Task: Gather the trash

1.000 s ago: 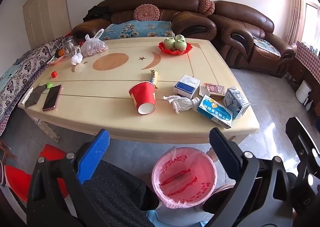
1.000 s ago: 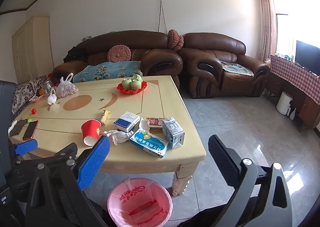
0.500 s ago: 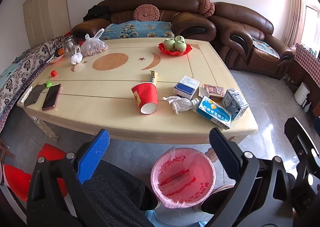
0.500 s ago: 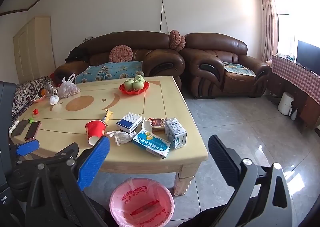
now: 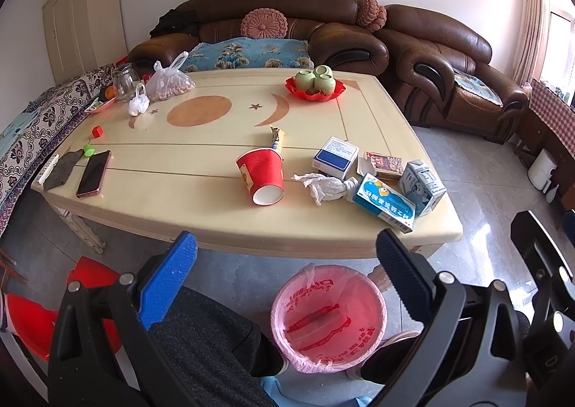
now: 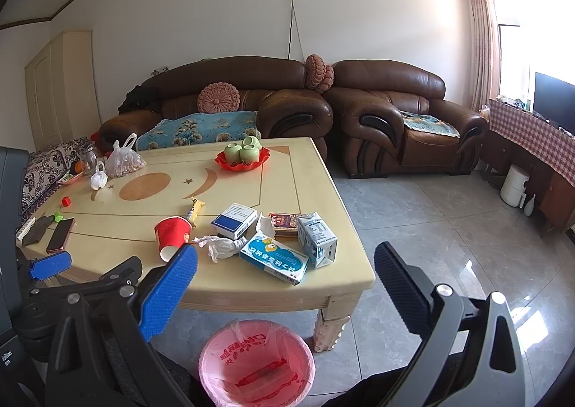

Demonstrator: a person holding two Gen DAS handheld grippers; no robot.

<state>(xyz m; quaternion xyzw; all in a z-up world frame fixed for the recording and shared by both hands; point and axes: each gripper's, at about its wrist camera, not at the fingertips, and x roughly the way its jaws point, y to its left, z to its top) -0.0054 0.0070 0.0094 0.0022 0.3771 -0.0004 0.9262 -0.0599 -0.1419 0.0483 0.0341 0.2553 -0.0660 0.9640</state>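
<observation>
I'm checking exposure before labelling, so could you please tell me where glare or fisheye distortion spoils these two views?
Right wrist view: the window is blown out white, and its light glares off the floor. Left wrist view: the table edge bows strongly, and there is milder floor glare at the right; the trash stays sharp in both.

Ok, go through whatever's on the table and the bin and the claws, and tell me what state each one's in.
Red paper cup: on its side, empty.
Tissue: crumpled.
Milk carton: upright, top opened.
Snack wrapper: torn open.
Blue-and-white box: lying flat.
Bin: lined, nearly empty.
Phone: screen dark.
Left claw: open, empty.
Right claw: open, empty.
</observation>
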